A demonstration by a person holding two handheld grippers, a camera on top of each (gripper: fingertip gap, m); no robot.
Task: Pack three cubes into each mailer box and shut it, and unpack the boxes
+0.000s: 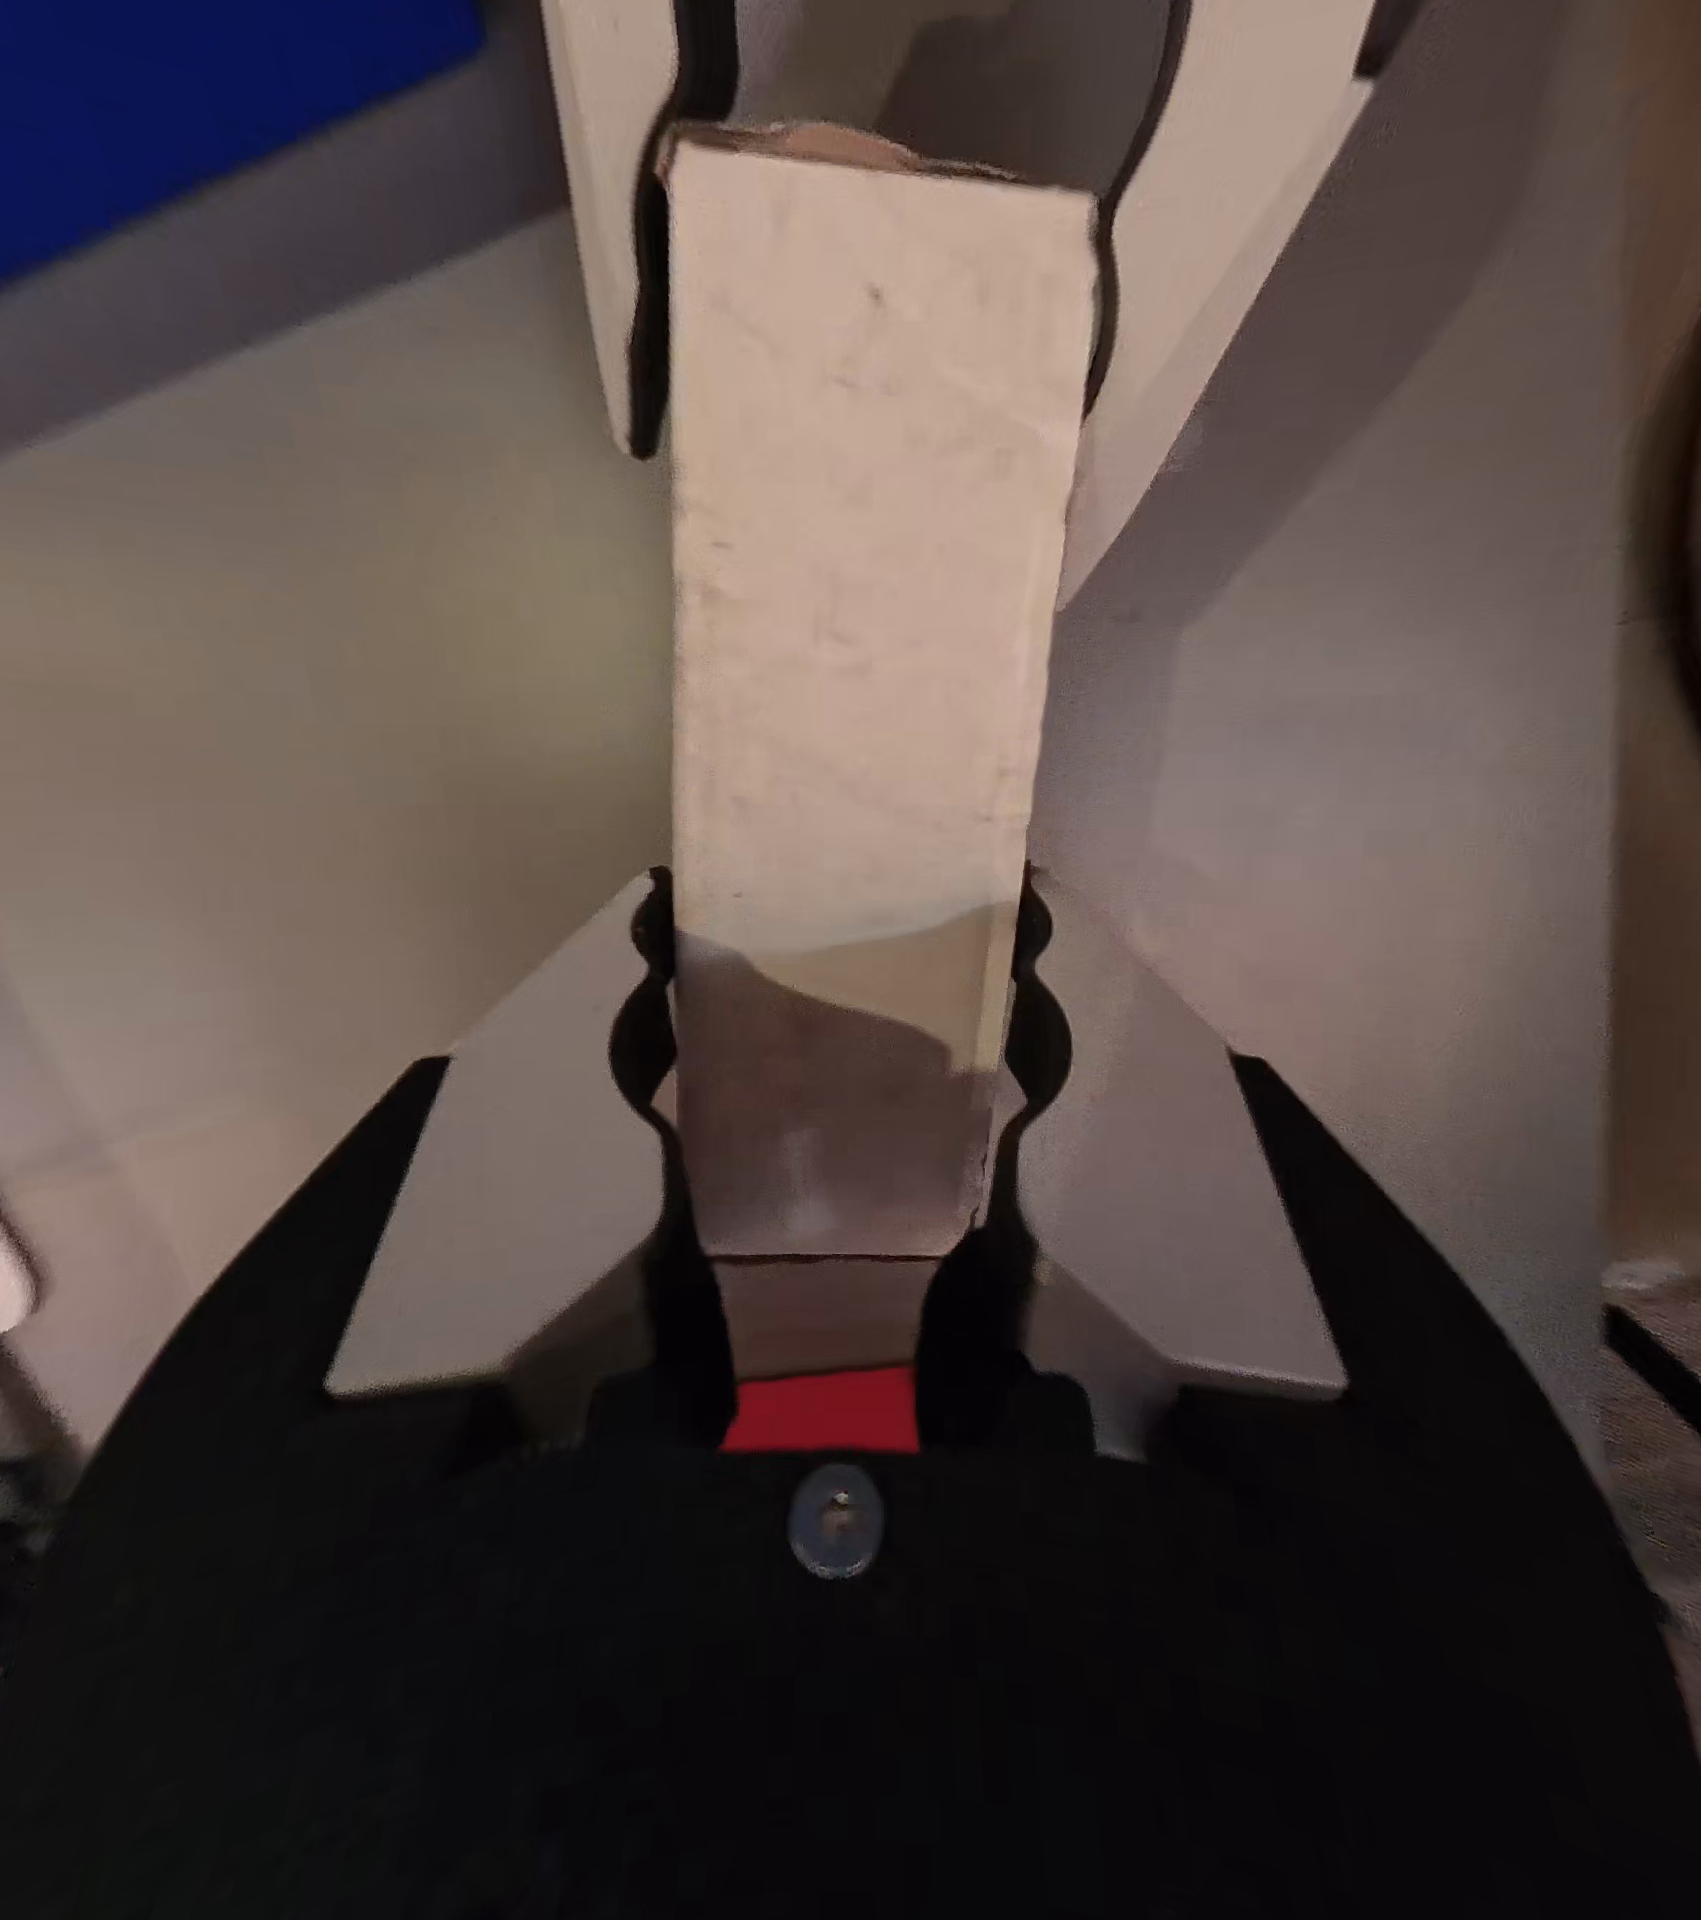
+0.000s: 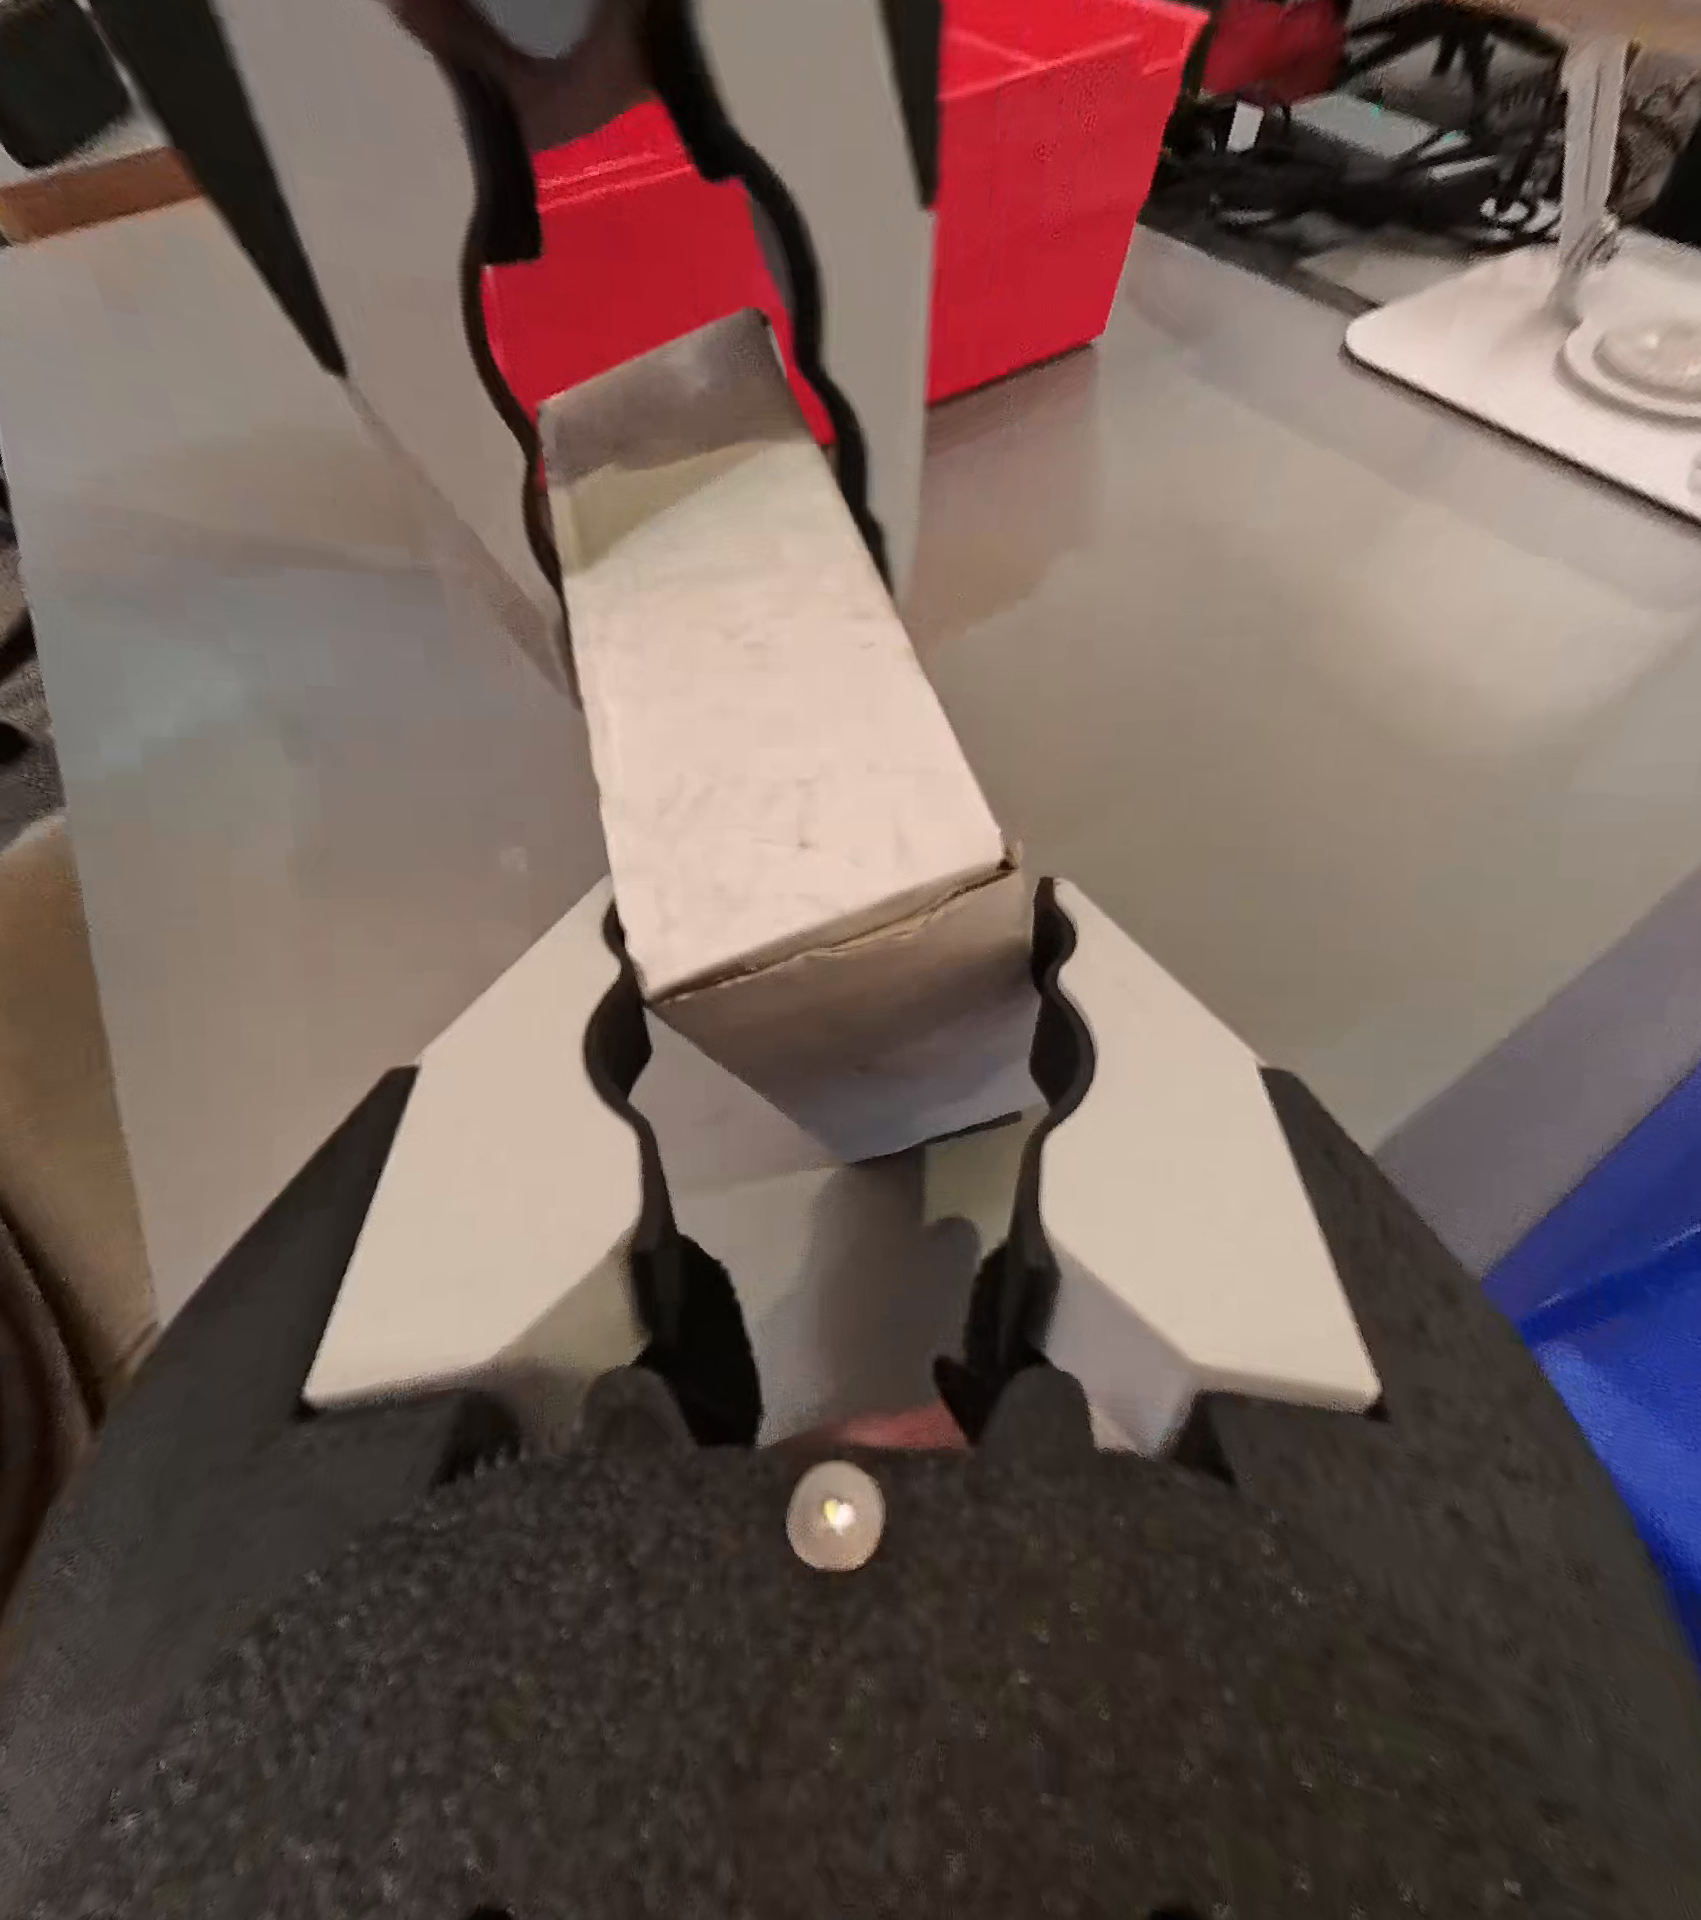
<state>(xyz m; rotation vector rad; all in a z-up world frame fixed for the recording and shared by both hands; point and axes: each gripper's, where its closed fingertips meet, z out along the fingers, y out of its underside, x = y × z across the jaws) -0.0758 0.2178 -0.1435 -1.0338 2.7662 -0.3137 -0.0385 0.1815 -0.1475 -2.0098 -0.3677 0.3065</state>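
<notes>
The long white cardboard mailer box (image 1: 867,644) is clamped at opposite ends by the left gripper (image 1: 841,997) and right gripper (image 2: 830,997), above the grey desk (image 2: 1293,644); a red bin (image 2: 1022,208) sits at 12 o'clock.

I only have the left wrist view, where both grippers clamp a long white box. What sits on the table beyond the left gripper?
Observer: In the right wrist view, a red bin stands on the grey table behind the left gripper.
Operator: Anything else on the table over there?
Observer: A flat white stand base lies on the table, to the right of the red bin.
Operator: Is the box end at the right gripper closed?
Observer: Yes. At the right gripper, the end of the mailer box looks shut, with only a thin seam showing.
</notes>
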